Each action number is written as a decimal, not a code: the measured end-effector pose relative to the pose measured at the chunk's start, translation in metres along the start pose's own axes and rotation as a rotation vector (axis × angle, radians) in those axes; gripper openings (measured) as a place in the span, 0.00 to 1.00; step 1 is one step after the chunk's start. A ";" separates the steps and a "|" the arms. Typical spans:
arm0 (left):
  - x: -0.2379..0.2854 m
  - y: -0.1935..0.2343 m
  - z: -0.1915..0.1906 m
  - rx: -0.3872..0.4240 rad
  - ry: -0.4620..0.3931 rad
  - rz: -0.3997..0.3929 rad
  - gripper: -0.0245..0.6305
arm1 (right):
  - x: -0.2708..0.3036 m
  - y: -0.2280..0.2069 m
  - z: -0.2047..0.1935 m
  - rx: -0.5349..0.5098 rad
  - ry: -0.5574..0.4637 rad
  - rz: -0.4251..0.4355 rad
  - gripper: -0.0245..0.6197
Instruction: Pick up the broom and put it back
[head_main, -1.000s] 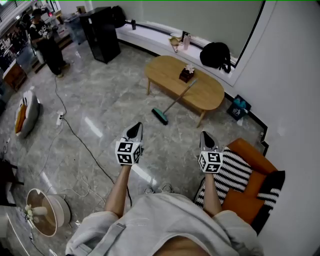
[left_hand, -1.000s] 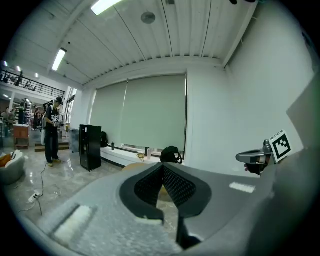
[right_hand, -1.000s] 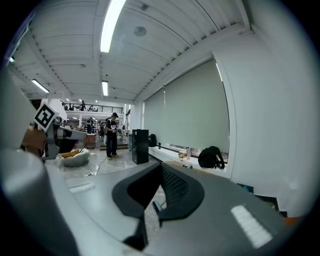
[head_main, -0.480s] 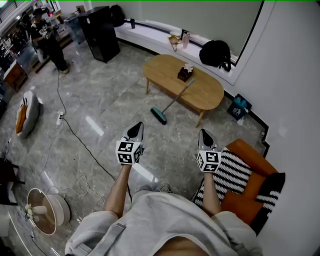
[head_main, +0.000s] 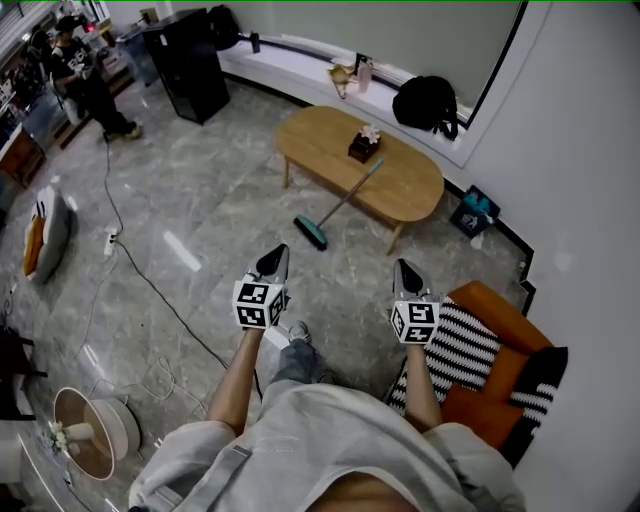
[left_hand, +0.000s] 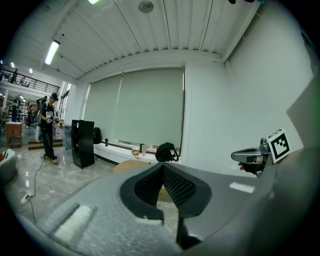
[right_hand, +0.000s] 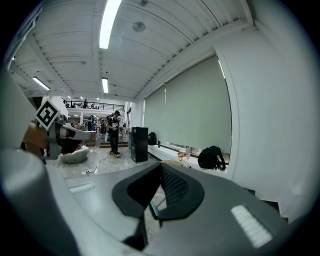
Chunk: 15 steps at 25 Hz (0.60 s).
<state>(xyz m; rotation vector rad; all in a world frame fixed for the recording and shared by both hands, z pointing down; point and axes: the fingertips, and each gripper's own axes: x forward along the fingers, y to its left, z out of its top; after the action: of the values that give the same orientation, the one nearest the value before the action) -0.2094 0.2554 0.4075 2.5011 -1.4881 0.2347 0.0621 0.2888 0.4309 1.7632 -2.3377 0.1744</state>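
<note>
The broom lies slanted on the grey floor: its teal head (head_main: 310, 232) rests on the tiles and its long handle (head_main: 352, 192) leans up against the oval wooden table (head_main: 405, 190). My left gripper (head_main: 274, 252) and right gripper (head_main: 404, 266) are held out side by side, well short of the broom, pointing toward it. Both are shut with nothing between the jaws. The left gripper view shows its pads (left_hand: 175, 186) meeting at the tip, with the table beyond. In the right gripper view the gripper (right_hand: 161, 165) is likewise closed and empty.
A dark box (head_main: 363, 146) sits on the table. An orange chair with striped cushions (head_main: 468, 345) stands at my right. A cable (head_main: 150, 280) runs over the floor at left. A black cabinet (head_main: 185, 60) and a person (head_main: 85, 80) are far left; a backpack (head_main: 425, 103) rests on the ledge.
Both grippers and the view have moved forward toward the table and broom. A foot has stepped out between my arms. The jaws stay shut and the broom has not moved.
</note>
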 end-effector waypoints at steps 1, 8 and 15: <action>0.007 0.005 0.001 -0.004 -0.001 -0.005 0.04 | 0.007 0.000 0.001 -0.004 0.004 0.000 0.04; 0.067 0.047 0.020 -0.018 -0.014 -0.053 0.04 | 0.069 -0.002 0.020 -0.031 0.021 -0.029 0.04; 0.115 0.104 0.051 -0.027 -0.041 -0.085 0.04 | 0.134 0.002 0.056 -0.037 0.005 -0.070 0.04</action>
<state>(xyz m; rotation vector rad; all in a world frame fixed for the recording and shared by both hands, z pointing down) -0.2453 0.0961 0.3986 2.5561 -1.3862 0.1487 0.0194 0.1517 0.4083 1.8210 -2.2571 0.1236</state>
